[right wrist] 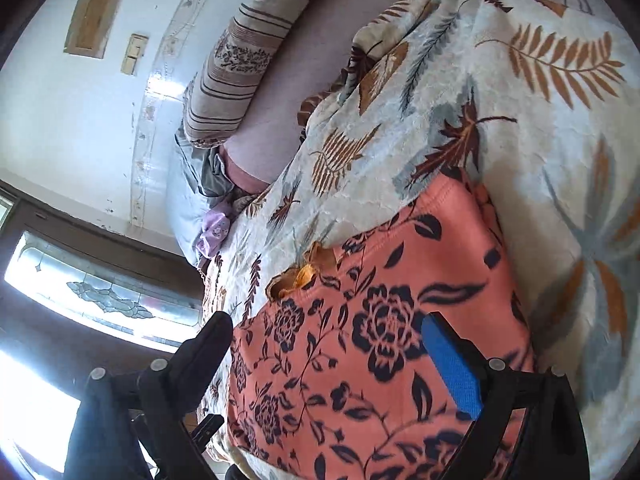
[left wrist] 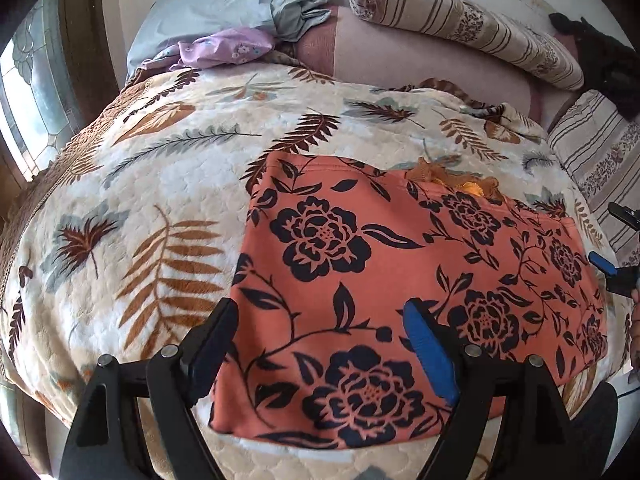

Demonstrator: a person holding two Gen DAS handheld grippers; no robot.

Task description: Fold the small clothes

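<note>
An orange garment (left wrist: pixel 384 280) with black flower print lies folded flat on a cream leaf-print blanket (left wrist: pixel 160 184). A bit of orange lace (left wrist: pixel 452 178) pokes out at its far edge. My left gripper (left wrist: pixel 320 324) is open and empty, hovering over the garment's near left part. In the right wrist view the garment (right wrist: pixel 384 344) lies under my right gripper (right wrist: pixel 328 332), which is open and empty. The right gripper's tips also show at the right edge of the left wrist view (left wrist: pixel 612 264).
Striped bolster pillows (left wrist: pixel 472 20) and a grey pillow (left wrist: pixel 224 12) with a lilac cloth (left wrist: pixel 224 50) lie at the head of the bed. A window (right wrist: pixel 104 292) is on the left. The blanket's edge (left wrist: pixel 280 456) is near the garment's front.
</note>
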